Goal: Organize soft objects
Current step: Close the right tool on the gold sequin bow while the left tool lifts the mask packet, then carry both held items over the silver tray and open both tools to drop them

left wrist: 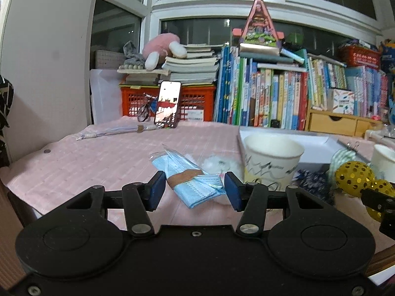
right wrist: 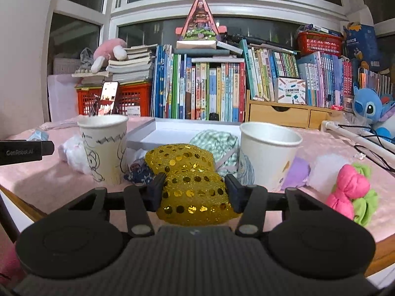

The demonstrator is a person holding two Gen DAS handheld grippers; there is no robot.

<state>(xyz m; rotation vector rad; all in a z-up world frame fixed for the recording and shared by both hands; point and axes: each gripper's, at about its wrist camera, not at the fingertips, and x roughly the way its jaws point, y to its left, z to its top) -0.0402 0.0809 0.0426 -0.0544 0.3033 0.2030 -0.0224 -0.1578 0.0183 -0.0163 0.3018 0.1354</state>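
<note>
Left claw [left wrist: 195,190], released, straddles one blue mask pack [left wrist: 187,176] at lower centre on the pink desk [left wrist: 86,157]; right claw [right wrist: 195,192] grasps one gold sequined bow [right wrist: 191,185] at lower centre. Two paper cups [right wrist: 105,145] [right wrist: 267,153] flank a grey tray [right wrist: 158,133]; a white fluffy item [left wrist: 221,164] behind the pack is partly hidden.

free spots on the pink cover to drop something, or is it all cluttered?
Free: the wide left stretch of the pink quilted cover, between the blue face-mask pack and the propped phone. Crowded: around the doodled paper cup, gold sequin bow, plain white paper cup and pink-green fabric knot.
</note>
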